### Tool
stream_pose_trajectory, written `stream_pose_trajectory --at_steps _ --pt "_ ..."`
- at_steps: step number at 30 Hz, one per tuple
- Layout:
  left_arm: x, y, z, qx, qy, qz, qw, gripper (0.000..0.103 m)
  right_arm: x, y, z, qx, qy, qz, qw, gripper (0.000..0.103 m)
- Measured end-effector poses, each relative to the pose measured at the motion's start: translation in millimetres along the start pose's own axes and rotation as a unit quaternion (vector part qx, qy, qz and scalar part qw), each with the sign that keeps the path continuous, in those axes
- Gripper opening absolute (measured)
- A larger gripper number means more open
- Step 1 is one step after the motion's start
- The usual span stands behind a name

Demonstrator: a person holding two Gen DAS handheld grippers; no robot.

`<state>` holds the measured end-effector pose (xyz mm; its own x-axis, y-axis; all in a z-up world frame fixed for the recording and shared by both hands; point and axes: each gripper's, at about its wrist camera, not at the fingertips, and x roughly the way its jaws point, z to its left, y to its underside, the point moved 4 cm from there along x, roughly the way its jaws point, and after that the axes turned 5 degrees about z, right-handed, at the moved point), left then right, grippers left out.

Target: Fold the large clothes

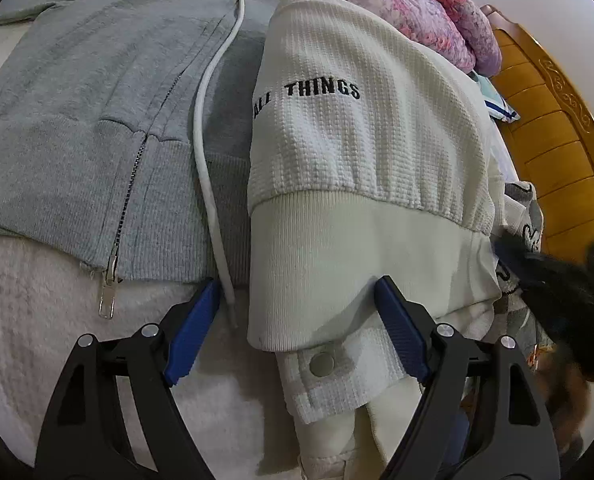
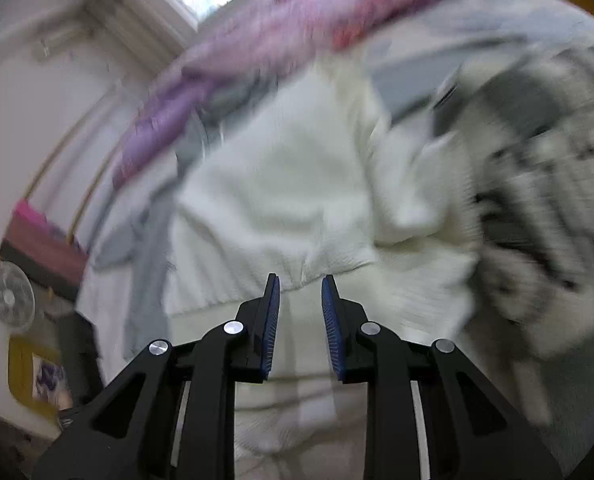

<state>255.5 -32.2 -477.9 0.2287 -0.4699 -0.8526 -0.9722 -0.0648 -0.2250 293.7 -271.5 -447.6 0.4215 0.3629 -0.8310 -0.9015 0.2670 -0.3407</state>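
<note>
Left wrist view is showing the left tongs (image 1: 299, 300) standing wide open, gripping nothing, with the ribbed hem of the white jacket (image 1: 361, 152) lying between the blue pads; one pad is sitting just beside the drawstring (image 1: 209, 152) of the grey hoodie (image 1: 97, 120). The jacket, lettered "ALL THINGS", is lying already doubled over on the bed (image 1: 29, 300), near its edge closest to the person, overlapping the hoodie's open front. A snap button (image 1: 321, 363) is showing on a flap under the hem.

Right wrist view is showing the right tongs (image 2: 300, 304) partly open, the pads apart with a narrow gap, hovering over the same white jacket's hem and holding nothing that I can see.

I'd judge a fold of the jacket is under way, with both tongs lining up on the hem. The next move is probably calling for both to close on the hem layers together, keeping the drawstring out of the left grip.

Pink bedding (image 1: 429, 12) is piled toward the wooden headboard (image 1: 553, 136). The right view is badly smeared by motion, so the patterned grey-and-white garment (image 2: 537, 200) beside the jacket is hard to identify. A dark blurred shape at the left view's right edge is cut off.
</note>
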Motion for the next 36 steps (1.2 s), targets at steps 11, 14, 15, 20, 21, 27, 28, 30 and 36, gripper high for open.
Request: stream_pose_trajectory --at_steps 11,14,15,20,21,27,28,30,36 --pt "-11.4 -16.2 12.4 -0.059 0.094 -0.023 0.9936 0.08 8.7 28.8 -48.3 0.105 -0.072 -0.01 0.992 0.0" --pt "-2.3 -19.8 3.5 -0.047 0.091 -0.019 0.9946 0.08 7.9 42.1 -48.0 0.133 -0.098 -0.022 0.986 0.005" --pt "1.3 -19.2 0.8 -0.048 0.092 -0.013 0.9945 0.08 5.3 46.1 -48.4 0.144 -0.112 -0.025 0.983 0.008" --pt "11.0 -18.3 -4.6 -0.038 0.09 0.006 0.9952 0.08 -4.9 62.4 -58.5 0.182 -0.156 -0.035 0.97 0.021" --pt "11.5 -18.4 -3.6 -0.042 0.094 0.009 0.9946 0.078 -4.4 62.3 -60.3 0.193 -0.166 -0.038 0.966 0.028" --pt "-2.3 -13.0 3.6 -0.058 0.099 0.0 0.9934 0.044 -1.0 75.4 -70.4 0.271 -0.22 -0.064 0.935 0.055" --pt "-5.8 -12.0 4.8 -0.059 0.105 -0.004 0.9927 0.042 -2.4 79.8 -72.8 0.286 -0.206 -0.06 0.934 0.061" --pt "-12.3 -12.8 6.3 -0.066 0.127 -0.006 0.9897 0.035 -5.4 86.3 -75.2 0.294 -0.202 -0.061 0.932 0.064" --pt "-35.8 -24.2 -8.4 -0.084 0.192 -0.007 0.9777 0.032 8.2 99.2 -84.5 0.376 -0.291 -0.069 0.877 0.075"
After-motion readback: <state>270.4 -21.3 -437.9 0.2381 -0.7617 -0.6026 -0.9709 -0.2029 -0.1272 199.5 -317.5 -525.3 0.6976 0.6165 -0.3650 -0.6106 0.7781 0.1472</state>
